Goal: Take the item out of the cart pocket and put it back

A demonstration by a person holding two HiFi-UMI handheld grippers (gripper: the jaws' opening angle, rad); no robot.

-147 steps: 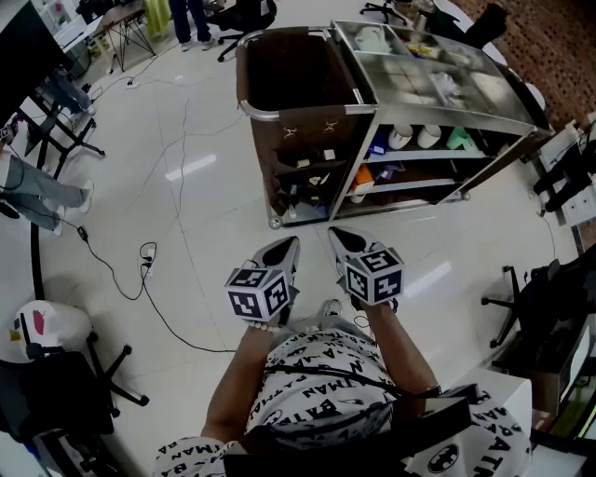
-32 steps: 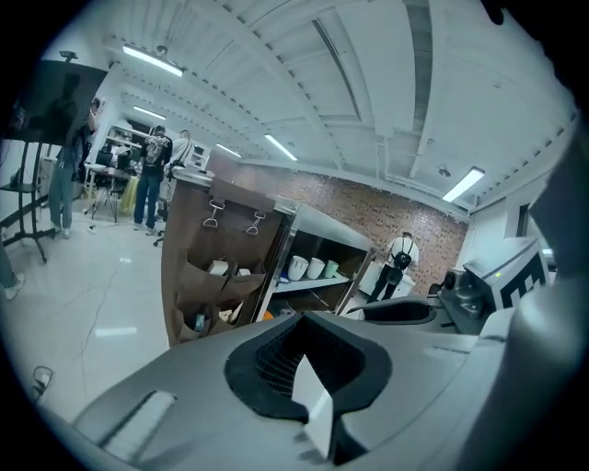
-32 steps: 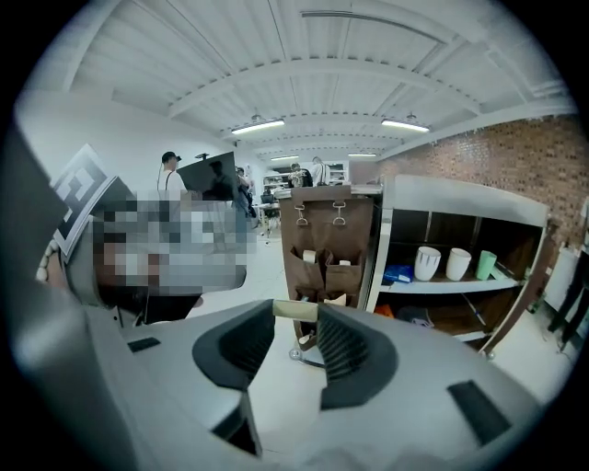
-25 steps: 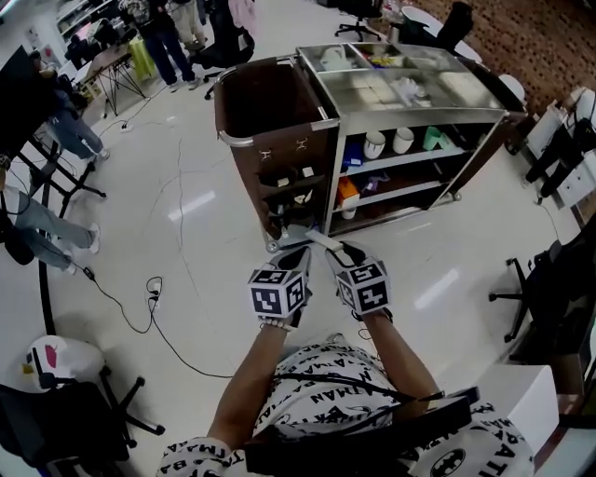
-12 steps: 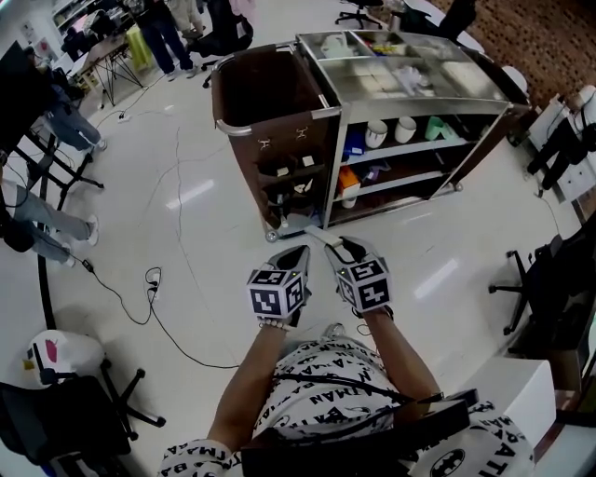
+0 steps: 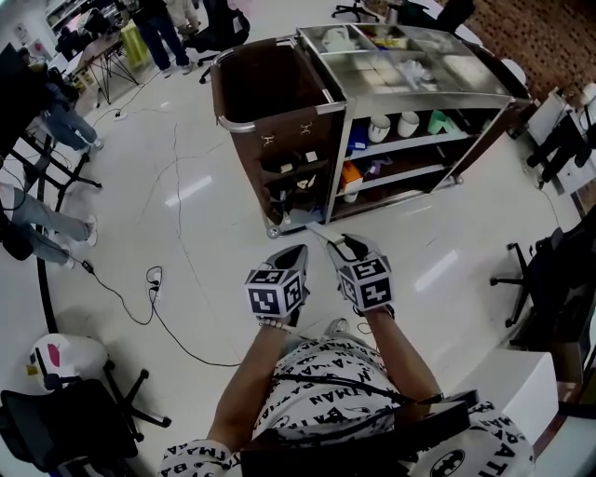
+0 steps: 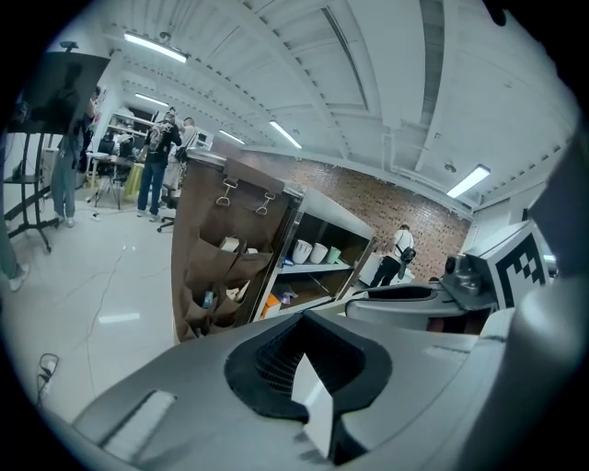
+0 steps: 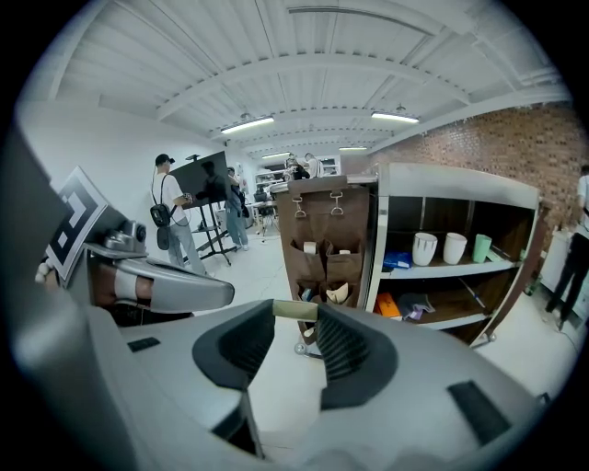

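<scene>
My right gripper (image 6: 335, 242) is shut on a small pale beige item (image 6: 320, 235), which spans the gap between its fingertips. The same item (image 8: 294, 310) shows in the right gripper view, held in the air in front of the cart. The left gripper (image 6: 296, 252) hangs beside it to the left, shut and empty, and its jaws also look together in the left gripper view (image 7: 308, 317). Ahead stands the cart's brown fabric side with its pockets (image 6: 293, 177), several holding small things. Both grippers are well short of the pockets (image 8: 329, 267).
The steel cart (image 6: 414, 93) has a tray top and shelves with cups (image 6: 391, 126) and cloths. A black cable (image 6: 154, 279) trails over the white floor at left. Office chairs (image 6: 545, 279) stand right and lower left; people stand at the far left (image 6: 163, 23).
Since the earliest frame a pale item has appeared in my right gripper's jaws. Over the last second the cart has slid a little farther up the head view; the grippers have barely shifted.
</scene>
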